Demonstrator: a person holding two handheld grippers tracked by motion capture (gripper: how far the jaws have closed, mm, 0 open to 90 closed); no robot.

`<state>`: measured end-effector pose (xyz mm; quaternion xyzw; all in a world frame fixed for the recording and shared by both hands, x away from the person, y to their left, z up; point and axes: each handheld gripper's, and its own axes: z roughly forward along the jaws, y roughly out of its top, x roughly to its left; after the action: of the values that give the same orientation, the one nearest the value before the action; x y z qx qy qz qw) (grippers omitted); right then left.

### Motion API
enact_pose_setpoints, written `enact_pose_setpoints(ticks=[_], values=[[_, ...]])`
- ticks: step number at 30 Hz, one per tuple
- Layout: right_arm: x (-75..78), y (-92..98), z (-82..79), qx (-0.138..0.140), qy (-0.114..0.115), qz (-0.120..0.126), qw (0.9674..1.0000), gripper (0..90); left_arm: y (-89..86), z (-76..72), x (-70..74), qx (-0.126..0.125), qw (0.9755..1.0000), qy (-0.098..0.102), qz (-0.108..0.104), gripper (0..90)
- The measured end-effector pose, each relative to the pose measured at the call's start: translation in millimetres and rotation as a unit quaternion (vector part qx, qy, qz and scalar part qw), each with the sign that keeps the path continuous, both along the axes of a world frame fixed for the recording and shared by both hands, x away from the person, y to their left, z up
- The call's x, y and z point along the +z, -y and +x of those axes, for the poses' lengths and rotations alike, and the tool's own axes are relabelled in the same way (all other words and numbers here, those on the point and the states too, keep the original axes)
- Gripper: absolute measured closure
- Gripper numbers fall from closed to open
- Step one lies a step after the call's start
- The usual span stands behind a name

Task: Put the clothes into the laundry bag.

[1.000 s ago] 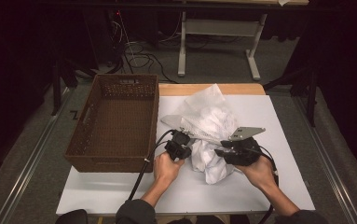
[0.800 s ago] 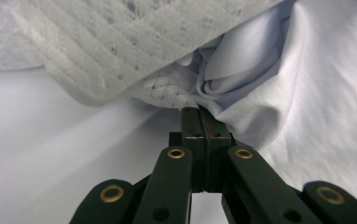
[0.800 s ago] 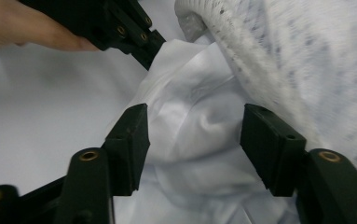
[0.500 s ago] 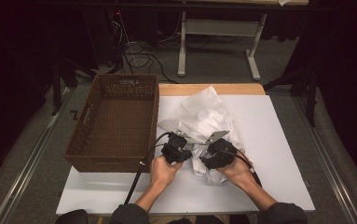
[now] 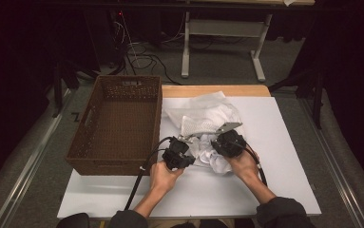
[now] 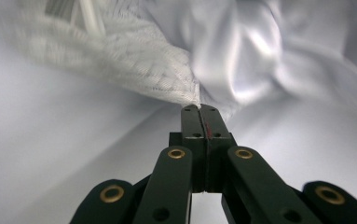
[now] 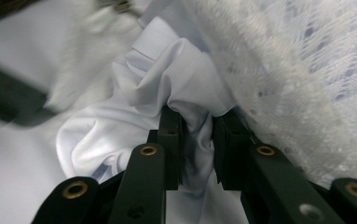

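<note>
Cloth, white and bunched beside the mesh laundry bag on the table, now sits between the right gripper jaws, which have just been closing; left gripper stays pinched on the bag's edge, so pulling out looks next.

The basket sits left of the cloth heap, seemingly touching.

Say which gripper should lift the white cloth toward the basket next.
Probably the right gripper: its jaws, just closing, have a thick fold of the white cloth between them. The left gripper pinches only the mesh bag edge.
</note>
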<state>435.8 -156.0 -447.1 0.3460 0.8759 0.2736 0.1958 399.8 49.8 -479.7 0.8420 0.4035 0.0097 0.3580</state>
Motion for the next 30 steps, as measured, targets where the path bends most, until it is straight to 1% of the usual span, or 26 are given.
enact_pose_setpoints(ticks=[3, 5, 6, 7, 8, 9, 10, 11, 12, 14, 16, 18, 21, 22, 24, 26, 27, 28, 29, 30], values=[[3.5, 2.6, 10.8, -0.024, 0.007, 0.003, 0.9997, 75.7, -4.6, -8.9, 2.9, -0.007, 1.0000, -0.001, 0.001, 90.0], [4.3, 3.6, 16.0, -0.034, 0.010, 0.005, 0.9993, 75.0, -9.7, -15.5, 4.9, -0.011, 0.9999, -0.001, 0.012, 90.0], [4.6, 3.9, 17.5, -0.042, 0.009, 0.000, 0.9991, 74.3, -13.3, -18.2, 5.1, -0.010, 0.9998, -0.001, 0.015, 90.0], [4.0, 4.6, 18.7, -0.043, 0.006, 0.002, 0.9991, 73.2, -16.5, -20.8, 4.7, -0.005, 0.9998, 0.001, 0.019, 90.0], [3.2, 5.0, 18.9, -0.041, -0.005, 0.011, 0.9991, 71.5, -19.2, -23.9, 4.7, -0.003, 0.9993, 0.011, 0.036, 90.0], [2.4, 5.4, 18.9, -0.030, -0.008, 0.018, 0.9994, 69.2, -21.7, -27.1, 4.6, -0.003, 0.9987, 0.020, 0.047, 90.0], [1.7, 4.5, 17.8, -0.020, -0.013, 0.021, 0.9995, 67.2, -23.9, -29.4, 3.8, -0.001, 0.9989, 0.022, 0.042, 90.0], [1.5, 2.7, 15.9, -0.014, -0.016, 0.020, 0.9996, 65.2, -25.6, -30.7, 3.4, 0.001, 0.9989, 0.025, 0.038, 89.9], [1.8, 0.2, 13.5, -0.006, -0.016, 0.019, 0.9997, 63.3, -26.3, -30.7, 2.6, 0.006, 0.9991, 0.027, 0.032, 89.0], [4.6, -4.8, 7.7, 0.008, -0.011, 0.019, 0.9997, 60.4, -25.7, -27.0, 0.5, 0.017, 0.9993, 0.018, 0.027, 74.6], [8.6, -7.2, 1.4, 0.019, -0.004, 0.014, 0.9997, 58.6, -21.8, -22.7, -3.3, 0.029, 0.9992, 0.011, 0.027, 64.7], [12.5, -6.0, -3.2, 0.026, -0.002, 0.013, 0.9996, 57.6, -15.6, -18.2, -8.2, 0.037, 0.9989, 0.005, 0.028, 57.0], [17.2, 1.0, -7.4, 0.022, -0.007, 0.020, 0.9995, 56.9, -4.7, -12.6, -13.7, 0.042, 0.9984, 0.003, 0.038, 50.2], [18.2, 4.1, -8.5, 0.023, -0.013, 0.024, 0.9993, 57.0, -0.7, -10.8, -15.7, 0.047, 0.9982, 0.002, 0.039, 48.9], [19.1, 9.9, -11.1, 0.023, -0.023, 0.028, 0.9991, 56.7, 5.5, -6.5, -18.5, 0.045, 0.9979, -0.002, 0.045, 48.1], [19.0, 15.1, -13.8, 0.025, -0.025, 0.022, 0.9991, 55.9, 10.3, -3.7, -19.8, 0.050, 0.9976, 0.005, 0.048, 48.3], [18.5, 17.6, -14.8, 0.024, -0.026, 0.021, 0.9991, 55.2, 10.9, -1.6, -19.8, 0.047, 0.9976, 0.005, 0.051, 48.8], [17.6, 19.7, -15.7, 0.021, -0.031, 0.022, 0.9991, 54.1, 11.7, 0.0, -20.0, 0.050, 0.9974, 0.008, 0.052, 50.6], [16.0, 21.3, -15.8, 0.019, -0.037, 0.017, 0.9990, 52.9, 12.4, 1.1, -19.9, 0.052, 0.9970, 0.009, 0.056, 53.2], [14.0, 22.9, -15.6, 0.019, -0.038, 0.012, 0.9990, 52.2, 13.1, 1.6, -19.6, 0.050, 0.9963, 0.016, 0.067, 57.3]])
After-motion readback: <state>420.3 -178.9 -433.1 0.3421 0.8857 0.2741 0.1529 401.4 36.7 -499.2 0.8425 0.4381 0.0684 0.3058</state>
